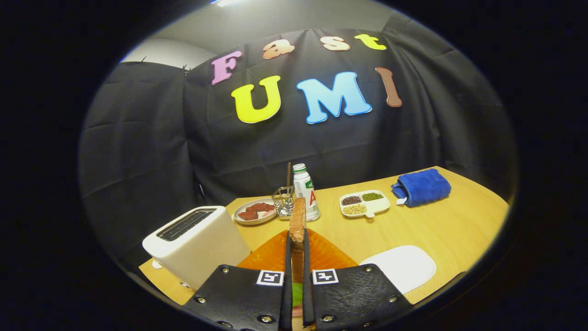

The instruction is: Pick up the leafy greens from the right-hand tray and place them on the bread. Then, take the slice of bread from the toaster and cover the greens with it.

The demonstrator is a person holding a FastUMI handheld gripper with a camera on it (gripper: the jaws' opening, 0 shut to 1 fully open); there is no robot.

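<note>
Gripping a slice of bread [297, 219] edge-on: the gripper [296, 239] has both fingers pressed against its flat faces, and the slice stands upright, sticking up past the fingertips. Low in the narrow gap between the fingers a bit of green shows, likely the leafy greens [297, 293]; can't tell what it's lying on. Directly under and ahead of the fingers is an orange tray [271, 255]. Toaster [195, 243] sits just left of the fingers, white, slots facing up, nothing sticking out of them. Right of the fingers, a white tray [402, 266] lies flat on the wooden table [441, 225]. Beyond the bread: a small clear holder with a stick in it [284, 200], a white bottle with green cap [306, 191] just beside it, and a round plate with red pieces [255, 211] to their left. Further right, a divided dish of beans and seeds [365, 203], then a folded blue towel [421, 187] near the table's far corner.
</note>
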